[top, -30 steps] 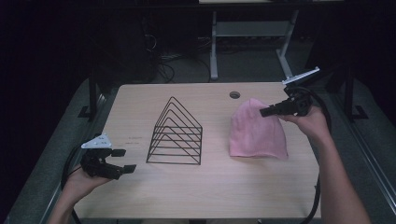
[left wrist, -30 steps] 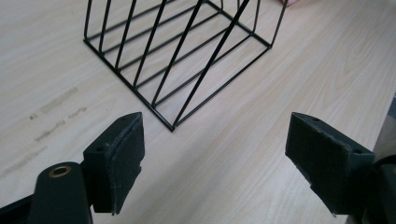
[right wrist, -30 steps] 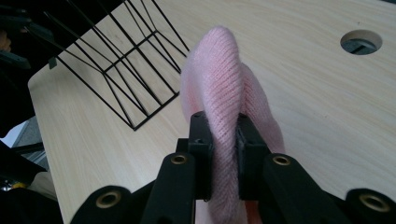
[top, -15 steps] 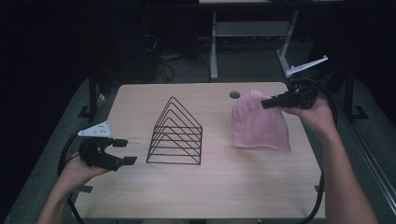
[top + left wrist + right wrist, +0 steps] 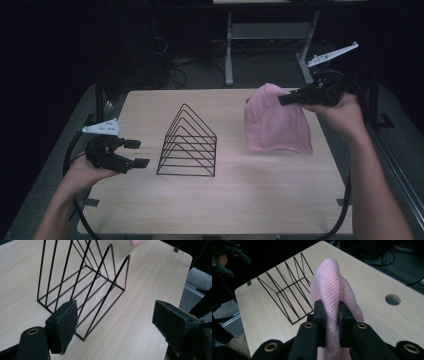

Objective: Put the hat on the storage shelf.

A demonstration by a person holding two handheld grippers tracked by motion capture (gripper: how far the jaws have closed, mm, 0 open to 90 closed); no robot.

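Note:
A pink knit hat [image 5: 277, 125] hangs above the right side of the table, its lower edge still near the tabletop. My right gripper [image 5: 285, 99] is shut on the hat's top; in the right gripper view the knit fabric [image 5: 330, 285] is pinched between both pads and rises above them. A black wire rack [image 5: 190, 142] of triangular dividers stands at the table's middle. My left gripper [image 5: 136, 153] hovers open just left of the rack, nothing between its pads [image 5: 62, 327]; the rack [image 5: 82, 282] lies straight ahead of it.
The light wooden table [image 5: 230, 200] has a round cable hole [image 5: 392, 299] at its far side. A metal frame [image 5: 270, 35] and cables stand on the dark floor behind. Bare tabletop lies in front of the rack and hat.
My right gripper has risen with the hat, pulling it up off the table into a hanging cone. My left gripper has lifted a little beside the rack.

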